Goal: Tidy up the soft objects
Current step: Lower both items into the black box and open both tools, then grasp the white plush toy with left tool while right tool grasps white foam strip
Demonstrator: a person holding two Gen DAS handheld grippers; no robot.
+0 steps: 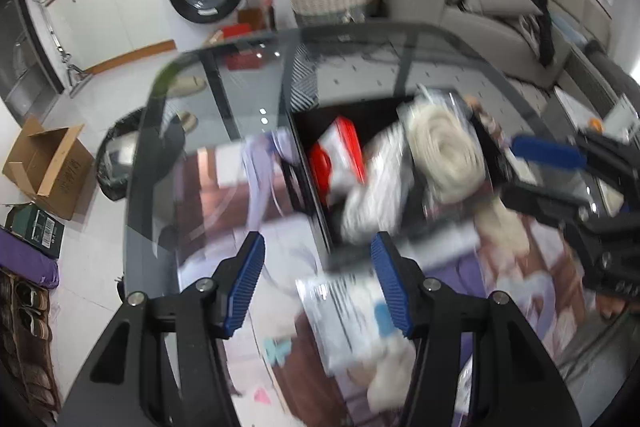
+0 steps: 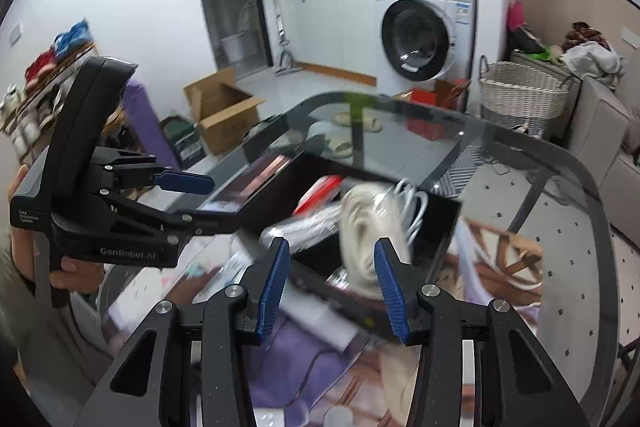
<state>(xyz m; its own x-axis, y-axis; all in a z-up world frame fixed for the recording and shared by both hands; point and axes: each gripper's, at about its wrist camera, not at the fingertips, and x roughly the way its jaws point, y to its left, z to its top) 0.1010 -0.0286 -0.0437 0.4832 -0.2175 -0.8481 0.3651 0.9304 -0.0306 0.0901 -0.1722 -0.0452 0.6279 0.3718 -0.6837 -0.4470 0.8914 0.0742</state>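
A black open box [image 2: 440, 227] sits on the glass table [image 2: 560, 195]. In it lie a cream rolled soft item [image 1: 448, 155], a grey-white striped cloth [image 1: 376, 183] and a red-and-white packet [image 1: 340, 155]. The cream roll [image 2: 368, 227] is blurred in the right wrist view, just ahead of my right gripper [image 2: 330, 275], which is open and empty. My left gripper [image 1: 318, 275] is open and empty above a wrapped white packet [image 1: 344, 315] near the box's front. The left gripper also shows in the right wrist view [image 2: 188, 183], and the right gripper shows at the right of the left wrist view [image 1: 548, 155].
A woven laundry basket [image 2: 520, 95] and a grey sofa [image 1: 480, 11] stand beyond the table. A washing machine [image 2: 424, 35], a cardboard box [image 2: 220, 107] and slippers [image 2: 340, 143] are on the floor side. Purple cloth [image 2: 288, 355] lies under the glass.
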